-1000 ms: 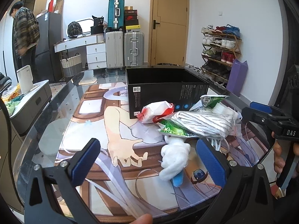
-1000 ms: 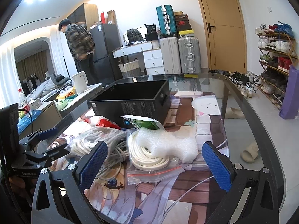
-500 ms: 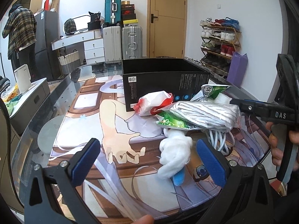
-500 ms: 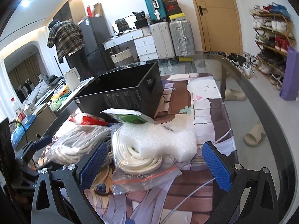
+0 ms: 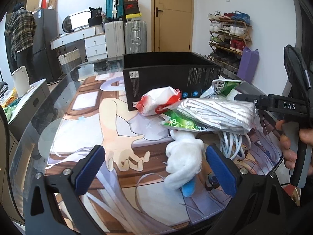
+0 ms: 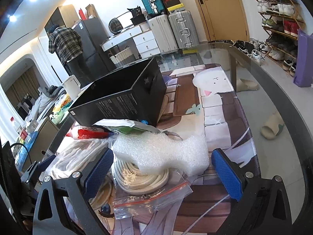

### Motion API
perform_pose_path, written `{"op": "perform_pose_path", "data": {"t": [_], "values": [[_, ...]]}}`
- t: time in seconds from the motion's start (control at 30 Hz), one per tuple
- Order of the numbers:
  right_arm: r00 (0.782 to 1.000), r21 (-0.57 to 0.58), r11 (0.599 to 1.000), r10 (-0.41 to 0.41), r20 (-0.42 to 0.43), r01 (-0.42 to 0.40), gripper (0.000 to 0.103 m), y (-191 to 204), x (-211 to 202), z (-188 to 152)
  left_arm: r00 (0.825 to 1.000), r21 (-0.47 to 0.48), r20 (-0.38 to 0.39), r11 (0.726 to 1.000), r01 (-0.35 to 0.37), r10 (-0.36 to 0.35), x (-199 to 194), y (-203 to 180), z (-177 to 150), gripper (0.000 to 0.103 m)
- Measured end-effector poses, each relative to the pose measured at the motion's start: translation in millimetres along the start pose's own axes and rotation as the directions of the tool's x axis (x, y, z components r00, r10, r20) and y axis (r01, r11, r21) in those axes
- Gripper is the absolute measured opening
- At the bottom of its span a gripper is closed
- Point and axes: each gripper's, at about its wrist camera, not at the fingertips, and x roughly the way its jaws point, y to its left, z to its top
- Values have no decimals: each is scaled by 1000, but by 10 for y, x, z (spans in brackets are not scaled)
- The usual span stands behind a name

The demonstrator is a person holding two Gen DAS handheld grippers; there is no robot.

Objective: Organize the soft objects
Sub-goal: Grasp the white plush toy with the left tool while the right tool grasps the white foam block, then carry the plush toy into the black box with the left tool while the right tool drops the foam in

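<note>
The right gripper (image 6: 163,169) is spread wide, grasping nothing — its blue pads flank a white foam piece (image 6: 162,152) lying on a bagged cord coil (image 6: 142,178). The left gripper (image 5: 155,168) is equally wide and empty; a white plush toy (image 5: 183,156) lies between its fingers, toward 3 o'clock. A black box (image 5: 168,78) stands at 12 o'clock, beyond the pile.

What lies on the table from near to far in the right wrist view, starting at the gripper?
right gripper → bagged coil of white cable → white foam piece → green packet → black box
</note>
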Motion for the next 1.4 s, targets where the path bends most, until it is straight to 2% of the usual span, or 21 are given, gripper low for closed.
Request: {"op": "perform_pose_path", "data": {"t": [0.07,0.17,0.27,0.33,0.37,0.4,0.43,0.47,0.67,0.9,1.4], "values": [[1000,-18,1000,-2,0,2,91,28,-11,-14,1000,0,-2,1000,26,-26,1,-4,4,101],[1000,-48,999,16,7,-16,91,82,-44,-30,999,11,-10,999,42,-42,10,-25,8,88],[1000,-74,997,22,15,-21,91,131,-73,-39,998,22,-30,998,55,-54,37,-50,-11,72],[999,-88,996,29,17,-27,91,159,-94,-48,995,12,-37,996,89,-88,45,-61,-17,56],[999,-93,995,30,17,-28,91,179,-100,-53,994,8,-37,995,100,-100,38,-60,-18,53],[999,-98,995,33,18,-31,91,197,-107,-59,993,8,-34,994,109,-109,25,-67,-16,45],[999,-102,994,36,17,-34,91,212,-107,-59,993,11,-30,993,117,-117,14,-69,-17,32],[999,-105,994,39,17,-37,91,215,-110,-59,992,15,-27,992,125,-125,4,-74,-25,30],[998,-115,992,47,35,-43,91,215,-161,-54,987,27,-1,987,160,-160,-113,-57,-17,27],[996,-132,990,67,66,-58,90,247,-277,-38,986,28,44,987,160,-162,-287,33,19,26],[988,-204,977,92,127,-64,90,445,-567,9,987,-31,143,996,81,-76,-620,433,115,26]]}}
